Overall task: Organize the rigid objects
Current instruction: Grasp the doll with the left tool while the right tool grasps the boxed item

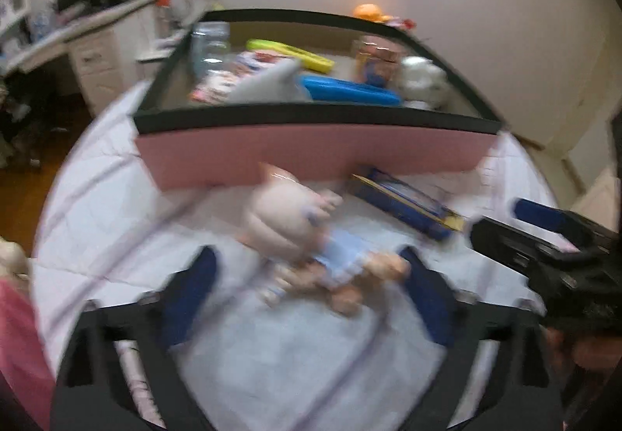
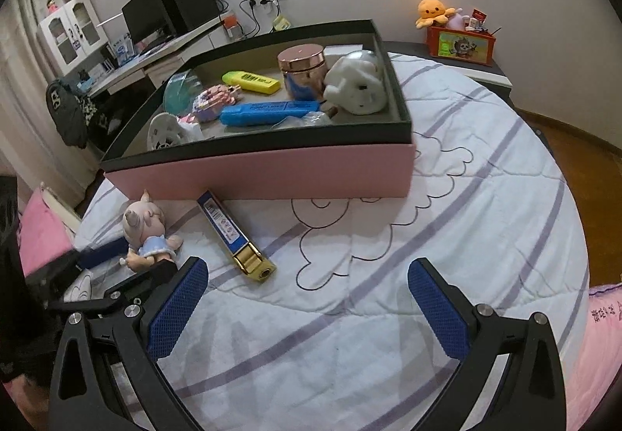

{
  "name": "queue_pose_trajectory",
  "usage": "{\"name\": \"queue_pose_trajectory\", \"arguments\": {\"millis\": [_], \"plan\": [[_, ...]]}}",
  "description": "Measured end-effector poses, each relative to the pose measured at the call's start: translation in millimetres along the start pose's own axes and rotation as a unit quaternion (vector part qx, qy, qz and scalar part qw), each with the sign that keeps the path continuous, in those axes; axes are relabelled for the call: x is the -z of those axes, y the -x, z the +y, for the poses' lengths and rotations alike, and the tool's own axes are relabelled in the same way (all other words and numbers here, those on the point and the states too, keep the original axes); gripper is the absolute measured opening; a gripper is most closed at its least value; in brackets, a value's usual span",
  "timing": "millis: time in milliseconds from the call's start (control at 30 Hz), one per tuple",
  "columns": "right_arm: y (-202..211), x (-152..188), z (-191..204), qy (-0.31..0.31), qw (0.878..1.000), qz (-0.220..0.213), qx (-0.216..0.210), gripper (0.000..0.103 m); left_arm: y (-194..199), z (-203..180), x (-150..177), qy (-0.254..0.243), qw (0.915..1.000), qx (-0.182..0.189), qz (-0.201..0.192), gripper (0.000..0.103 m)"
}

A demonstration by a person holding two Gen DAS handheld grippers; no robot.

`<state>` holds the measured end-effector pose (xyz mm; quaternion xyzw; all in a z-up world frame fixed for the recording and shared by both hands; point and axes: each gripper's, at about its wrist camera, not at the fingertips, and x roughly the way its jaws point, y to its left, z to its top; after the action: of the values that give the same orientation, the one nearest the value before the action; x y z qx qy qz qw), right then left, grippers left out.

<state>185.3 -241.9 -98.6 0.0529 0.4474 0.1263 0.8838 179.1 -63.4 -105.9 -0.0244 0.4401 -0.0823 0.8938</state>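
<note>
A small doll (image 1: 303, 244) with a pale horned head and a light blue dress lies on the white quilt (image 2: 447, 197). It sits between the fingers of my left gripper (image 1: 311, 295), which is open; this view is blurred. In the right wrist view the doll (image 2: 145, 232) lies left of a long blue and gold box (image 2: 233, 236), with a blue left finger (image 2: 103, 251) beside it. My right gripper (image 2: 309, 310) hangs open over bare quilt. Behind stands a pink box with a black rim (image 2: 272, 174).
The pink box holds a yellow highlighter (image 2: 252, 81), a blue case (image 2: 268, 111), a rose-gold jar (image 2: 303, 69) and a white figurine (image 2: 357, 84). A red bin with an orange plush (image 2: 458, 42) stands back right. A desk with a monitor (image 2: 147, 14) is at back left.
</note>
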Motion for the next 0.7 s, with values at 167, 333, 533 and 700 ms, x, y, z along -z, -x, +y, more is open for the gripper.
{"name": "queue_pose_trajectory", "arguments": {"millis": [167, 333, 533, 700], "plan": [[-5.1, -1.6, 2.6, 0.012, 1.000, 0.006, 0.008, 0.103, -11.3, 5.2, -3.6, -0.002, 0.9994, 0.035, 0.004, 0.088], [-13.6, -5.7, 7.8, 0.021, 1.000, 0.007, 0.007, 0.103, -4.1, 17.0, -2.0, 0.016, 0.9990, 0.042, -0.003, 0.087], [-32.2, -9.4, 29.6, 0.062, 0.998, 0.015, 0.008, 0.094, 12.6, 42.1, 9.4, 0.028, 0.9995, 0.002, -0.013, 0.087], [-36.6, -6.7, 55.4, 0.116, 0.993, 0.012, 0.009, 0.043, 21.2, 56.2, 13.6, 0.040, 0.9990, -0.010, -0.017, 0.087]]}}
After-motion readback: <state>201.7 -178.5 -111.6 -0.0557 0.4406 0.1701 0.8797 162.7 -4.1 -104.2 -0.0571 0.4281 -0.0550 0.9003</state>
